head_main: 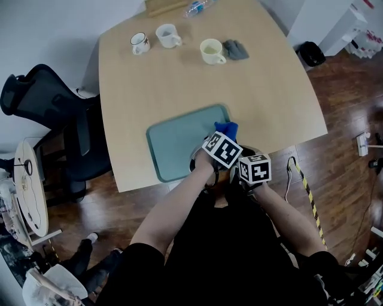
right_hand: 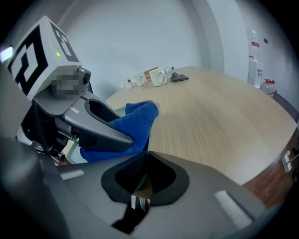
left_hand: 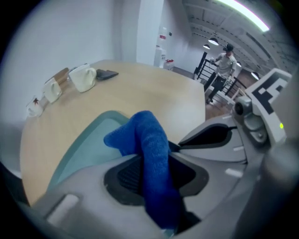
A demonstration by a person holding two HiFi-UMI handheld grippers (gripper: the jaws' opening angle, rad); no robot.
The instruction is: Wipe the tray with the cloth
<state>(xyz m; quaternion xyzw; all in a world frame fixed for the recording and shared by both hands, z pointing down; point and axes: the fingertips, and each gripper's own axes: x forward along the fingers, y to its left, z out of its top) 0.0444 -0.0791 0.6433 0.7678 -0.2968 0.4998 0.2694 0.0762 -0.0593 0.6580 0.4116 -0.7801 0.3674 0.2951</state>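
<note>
A teal tray (head_main: 179,143) lies near the front edge of the light wood table (head_main: 179,83). In the head view my left gripper (head_main: 222,140) sits over the tray's right end, shut on a blue cloth (head_main: 227,128) that bunches out past its jaws. In the left gripper view the blue cloth (left_hand: 149,140) is pinched between the two pads and hangs over the tray (left_hand: 88,144). My right gripper (head_main: 254,168) is just right of the left one at the table's edge. Its jaws (right_hand: 140,175) are shut with nothing between them, and the cloth (right_hand: 135,121) lies ahead of them.
At the far end of the table stand three cups (head_main: 140,42) (head_main: 168,36) (head_main: 212,51), with a grey cloth (head_main: 236,49), a plastic bottle (head_main: 197,7) and a wooden board (head_main: 164,6). A black office chair (head_main: 54,113) stands left of the table.
</note>
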